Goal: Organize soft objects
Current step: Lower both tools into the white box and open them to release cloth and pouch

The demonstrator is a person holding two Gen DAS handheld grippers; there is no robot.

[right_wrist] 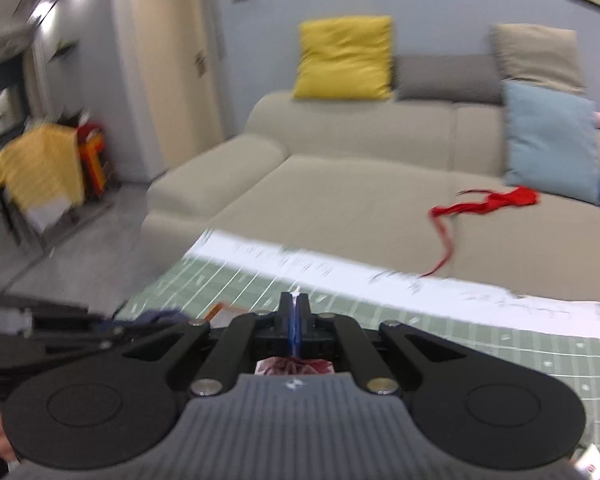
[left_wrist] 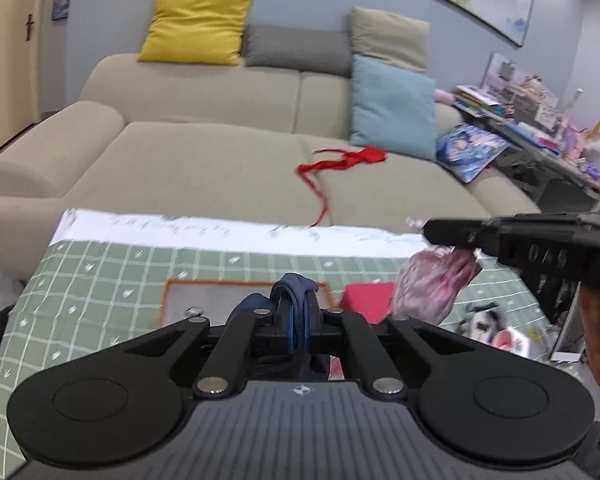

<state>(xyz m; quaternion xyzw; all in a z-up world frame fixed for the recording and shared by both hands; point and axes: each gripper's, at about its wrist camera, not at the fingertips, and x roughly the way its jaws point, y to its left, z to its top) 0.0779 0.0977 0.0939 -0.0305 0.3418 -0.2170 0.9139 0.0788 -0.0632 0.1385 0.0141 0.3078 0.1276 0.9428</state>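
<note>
- Left gripper: black hinged linkage with blue pads, clenched on a dark navy cloth. The soft knit fabric bunches above the pads and hangs in folds below them.
- Right gripper: same build, pads pressed together on a pink-and-white patterned cloth. In the left wrist view this crumpled, mottled fabric hangs under the gripper's tip, clear of the surface.
- Surface: covered by a pale green cloth with a white grid and small leaf motifs. A white strip with dark markings runs along its far edge.
- Grey mat with orange border: flat, rectangular, lying on the green cloth just beyond the left gripper.
- Red rectangular item: flat, lying to the right of the mat; its material cannot be determined.
- Sofa: beige woven upholstery, rounded arms, standing beyond the surface.
- Red garment: thin and stringy, sprawled on the sofa seat, one strand trailing toward the front edge.
- Cushions: yellow cushion on the backrest top, grey cushion beside it, beige cushion further right, light blue cushion upright on the seat.
- Printed blue pillow: glossy, tilted at the sofa's right end.
- Cluttered shelf: books and small items, contents blurred.
</note>
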